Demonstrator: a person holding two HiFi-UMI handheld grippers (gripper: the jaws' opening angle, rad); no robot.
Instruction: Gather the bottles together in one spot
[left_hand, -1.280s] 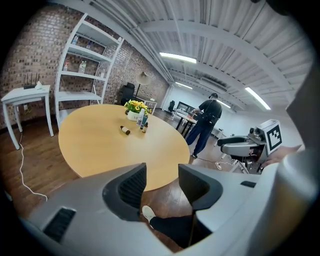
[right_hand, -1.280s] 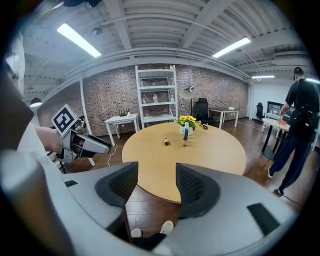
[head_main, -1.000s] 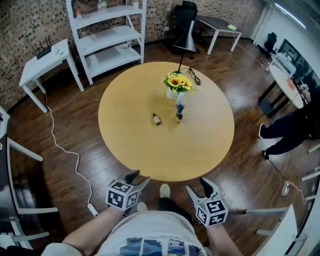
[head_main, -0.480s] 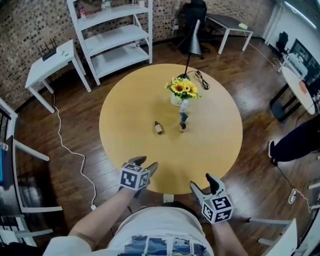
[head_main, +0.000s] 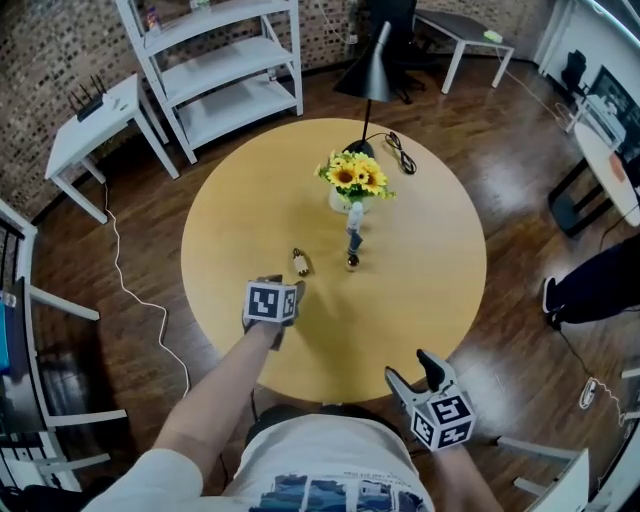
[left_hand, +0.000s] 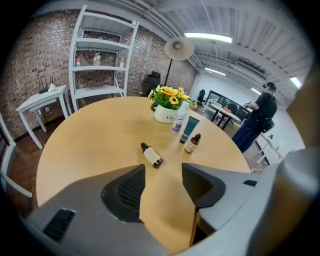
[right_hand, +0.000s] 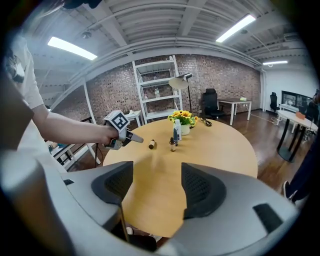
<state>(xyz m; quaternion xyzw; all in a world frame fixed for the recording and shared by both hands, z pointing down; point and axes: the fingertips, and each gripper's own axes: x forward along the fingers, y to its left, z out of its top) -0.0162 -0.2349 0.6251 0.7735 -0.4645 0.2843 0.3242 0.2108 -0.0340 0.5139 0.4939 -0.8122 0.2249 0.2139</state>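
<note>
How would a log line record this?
left gripper: jaws just opened, empty, aimed at lying bottle | right gripper: jaws just opened, empty, at table edge | other bottles: upright by flowers

Only "Life", partly hidden, on the white flower pot

round wooden table with flower vase, lamp, three upright bottles, one lying bottle
</note>
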